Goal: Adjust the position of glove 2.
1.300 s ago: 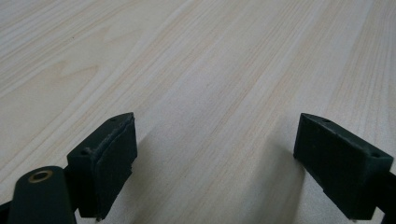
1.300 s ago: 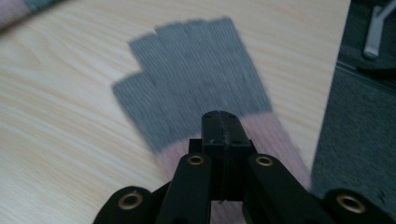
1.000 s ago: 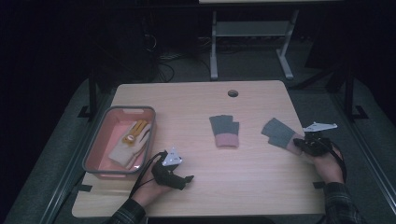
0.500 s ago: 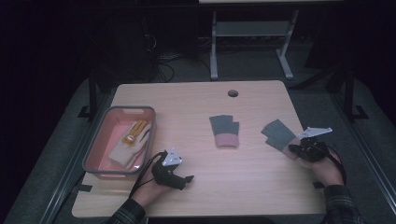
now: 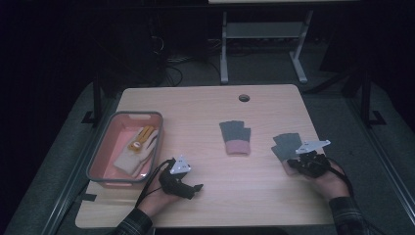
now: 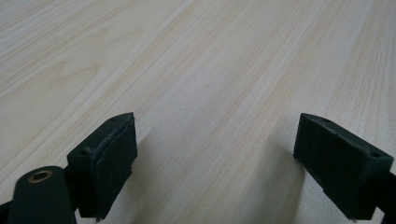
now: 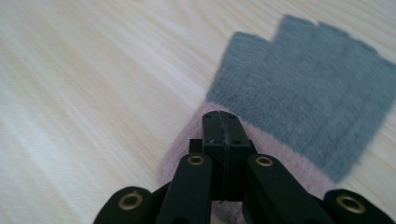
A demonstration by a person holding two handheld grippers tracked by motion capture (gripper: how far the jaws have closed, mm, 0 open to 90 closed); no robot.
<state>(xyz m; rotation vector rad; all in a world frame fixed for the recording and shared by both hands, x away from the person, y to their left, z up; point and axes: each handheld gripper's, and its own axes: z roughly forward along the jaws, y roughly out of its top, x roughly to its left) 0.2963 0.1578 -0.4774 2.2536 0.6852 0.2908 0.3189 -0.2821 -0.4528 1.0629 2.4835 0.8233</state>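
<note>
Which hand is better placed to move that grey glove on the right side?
Right. The right claw sits shut over that grey glove's pink cuff; the left claw rests open on bare table near the pink tray.

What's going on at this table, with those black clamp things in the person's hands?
A person holds a black two-jaw tool in each hand at a wooden table. The right gripper, jaws shut, sits over the pink cuff of a grey fingerless knit glove. A matching glove lies mid-table. The left gripper rests open over bare wood, beside a pink plastic tub holding a cream and yellow glove.
</note>
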